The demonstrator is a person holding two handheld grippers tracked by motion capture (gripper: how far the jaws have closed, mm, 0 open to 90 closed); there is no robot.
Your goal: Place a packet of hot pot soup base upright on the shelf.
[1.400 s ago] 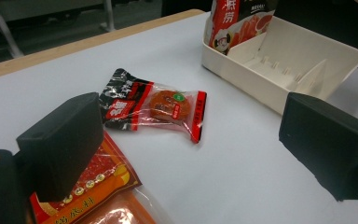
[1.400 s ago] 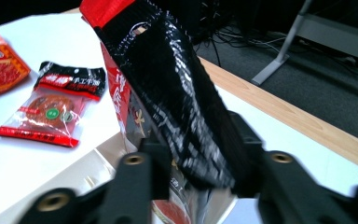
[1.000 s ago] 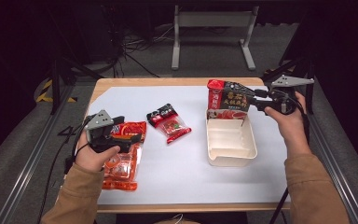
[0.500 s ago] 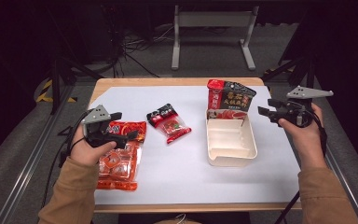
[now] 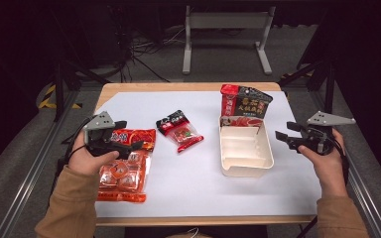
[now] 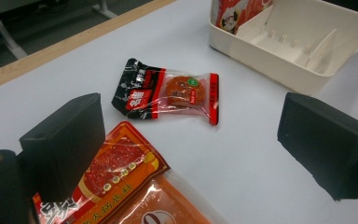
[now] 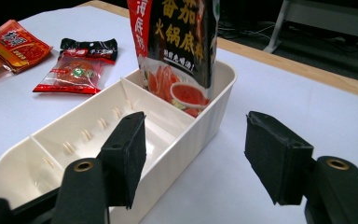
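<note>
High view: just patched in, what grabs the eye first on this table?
The tall dark sauce pouch standing upright in the far end compartment of the cream divided tray, right of centre. Next, the big orange packet at the near left, with the left gripper over its top end, and the small red packet lying mid-table.
</note>
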